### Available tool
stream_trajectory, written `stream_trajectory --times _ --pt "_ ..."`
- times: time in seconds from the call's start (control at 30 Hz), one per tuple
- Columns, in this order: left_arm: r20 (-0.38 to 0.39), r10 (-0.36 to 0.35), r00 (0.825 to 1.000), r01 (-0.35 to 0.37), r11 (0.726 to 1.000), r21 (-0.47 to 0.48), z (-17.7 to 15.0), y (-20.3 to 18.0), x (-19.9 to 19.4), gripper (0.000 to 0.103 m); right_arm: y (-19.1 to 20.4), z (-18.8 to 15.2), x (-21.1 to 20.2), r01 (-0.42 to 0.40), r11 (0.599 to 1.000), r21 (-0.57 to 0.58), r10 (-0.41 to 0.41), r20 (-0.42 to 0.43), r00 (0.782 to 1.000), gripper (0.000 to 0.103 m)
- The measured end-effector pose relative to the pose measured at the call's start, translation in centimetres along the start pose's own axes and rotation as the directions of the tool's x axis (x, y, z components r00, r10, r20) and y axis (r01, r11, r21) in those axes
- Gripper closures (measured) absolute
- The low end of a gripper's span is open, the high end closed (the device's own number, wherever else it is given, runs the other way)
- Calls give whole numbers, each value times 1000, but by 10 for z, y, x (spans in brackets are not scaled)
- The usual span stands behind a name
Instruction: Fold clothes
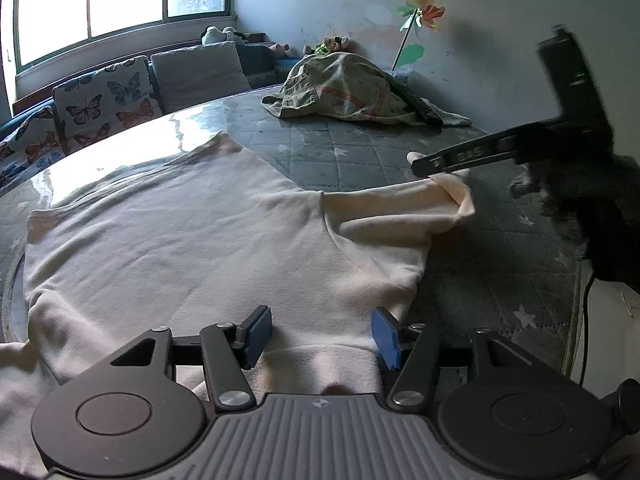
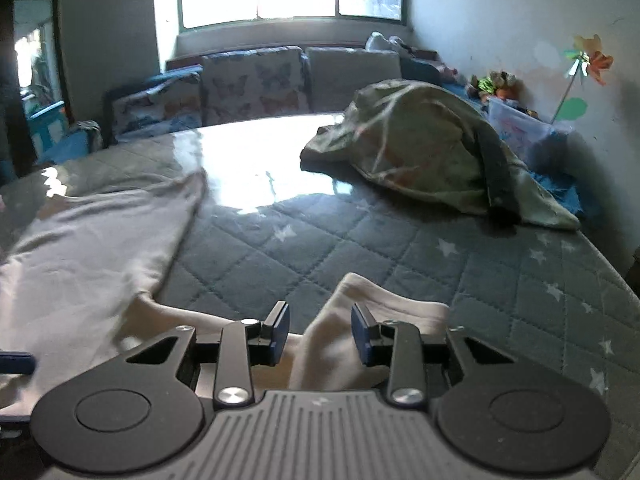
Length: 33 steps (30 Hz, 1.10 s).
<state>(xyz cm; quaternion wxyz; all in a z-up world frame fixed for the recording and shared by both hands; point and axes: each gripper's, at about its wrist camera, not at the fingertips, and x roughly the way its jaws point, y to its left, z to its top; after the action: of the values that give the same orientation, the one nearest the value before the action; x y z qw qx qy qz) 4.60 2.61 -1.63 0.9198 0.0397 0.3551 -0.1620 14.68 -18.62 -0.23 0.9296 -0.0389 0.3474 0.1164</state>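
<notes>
A: 1 cream shirt (image 1: 192, 232) lies flat on the quilted surface (image 1: 500, 248), body spread left and near, 1 sleeve (image 1: 404, 208) reaching right.

B: Handling?

A: Soft, light, limp knit, probably. It should drape and slide on the glossy cover, so pinch hems or seams, not mid-panel.

B: Left gripper (image 1: 320, 334)?

A: Fingers about half open over the near edge, cloth between, pads not pressing.

B: Right gripper (image 2: 320, 330)?

A: Narrower gap, straddling the raised sleeve fold (image 2: 332, 332). Pads look clear of it. I'd take the cuff (image 1: 460, 196) there.

B: Anything else?

A: Green garment (image 1: 352, 88) heaped far right, well apart.
</notes>
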Motion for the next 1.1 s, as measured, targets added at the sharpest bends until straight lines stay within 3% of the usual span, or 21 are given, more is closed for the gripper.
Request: stream_trajectory --times 0.17,0.37,0.47,0.6,0.73,0.93,1.1 --pt "3 -3 1000 3 1000 -1 -1 0 0 43 -3 -3 6 24 1000 -14 -24 -9 1000 100" --pt "3 -3 1000 3 1000 -3 -1 1 0 43 -23 2 -39 66 996 54 -74 174 982 101" --pt "4 -6 1000 6 1000 -2 -1 0 -1 41 -43 -6 -66 87 987 137 -115 217 969 101" --pt "4 -8 1000 8 1000 5 -1 0 0 40 -65 -26 -68 169 967 191 -196 134 971 97" --pt "1 -6 1000 6 1000 6 0 -1 1 40 -69 -31 -68 179 966 184 -202 114 973 95" --pt "-1 -4 1000 4 1000 5 0 -1 1 40 -57 -19 -36 27 990 135 -31 26 999 93" --pt "-2 -9 1000 9 1000 7 0 -1 0 39 -57 -14 -3 43 992 122 -40 -27 999 93"
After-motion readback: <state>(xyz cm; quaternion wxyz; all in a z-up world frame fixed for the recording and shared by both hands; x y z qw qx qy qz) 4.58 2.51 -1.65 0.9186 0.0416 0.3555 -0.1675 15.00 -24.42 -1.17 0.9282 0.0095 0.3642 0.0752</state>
